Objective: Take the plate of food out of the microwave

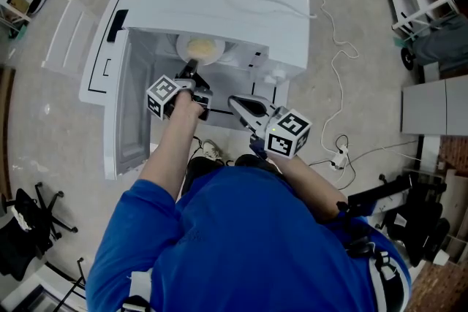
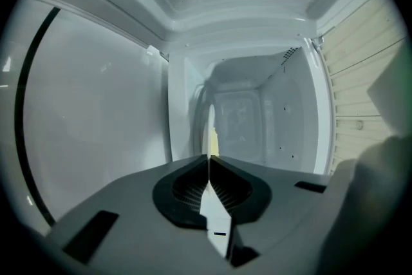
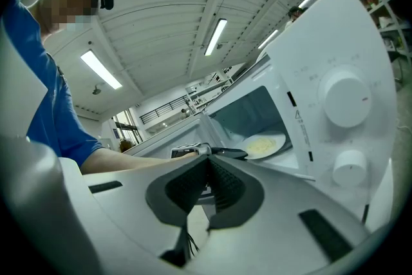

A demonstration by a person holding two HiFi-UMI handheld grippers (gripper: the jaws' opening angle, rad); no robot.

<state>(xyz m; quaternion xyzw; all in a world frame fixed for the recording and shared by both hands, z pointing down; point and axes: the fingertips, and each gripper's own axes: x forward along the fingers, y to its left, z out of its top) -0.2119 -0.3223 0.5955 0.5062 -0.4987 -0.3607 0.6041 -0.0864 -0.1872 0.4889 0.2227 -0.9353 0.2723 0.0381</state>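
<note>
microwave (image 1: 234,4): white, standing with its cavity facing the person; two round dials (image 3: 346,100) are showing on its front panel, right of the opening
door (image 1: 102,66): standing wide open, swung out to the left of the cavity
plate (image 1: 183,53): white, sitting inside the microwave near the front of the cavity; in the right gripper view it is lying flat and low in the opening (image 3: 280,137)
food (image 1: 203,47): a pale yellow heap lying on the middle of the plate; a sliver of yellow is showing beside the rim in the left gripper view (image 2: 215,142)
left tool (image 1: 191,70): reaching into the mouth of the microwave, jaws pressing together on the near rim of the plate; in the left gripper view (image 2: 208,163) the pads are pinching the thin white rim (image 2: 210,125), seen edge-on, with only the rim's thickness parting them
right tool (image 1: 235,103): hovering outside the microwave, in front of its lower right corner and just beside the left tool, touching nothing; in the right gripper view (image 3: 207,164) its jaws are meeting at the tips with nothing between them
left hand (image 1: 186,107): wrapping the left tool's handle, the bare forearm stretching toward the opening
cable (image 1: 333,77): white, trailing over the floor (image 1: 351,11) to the right of the microwave
</note>
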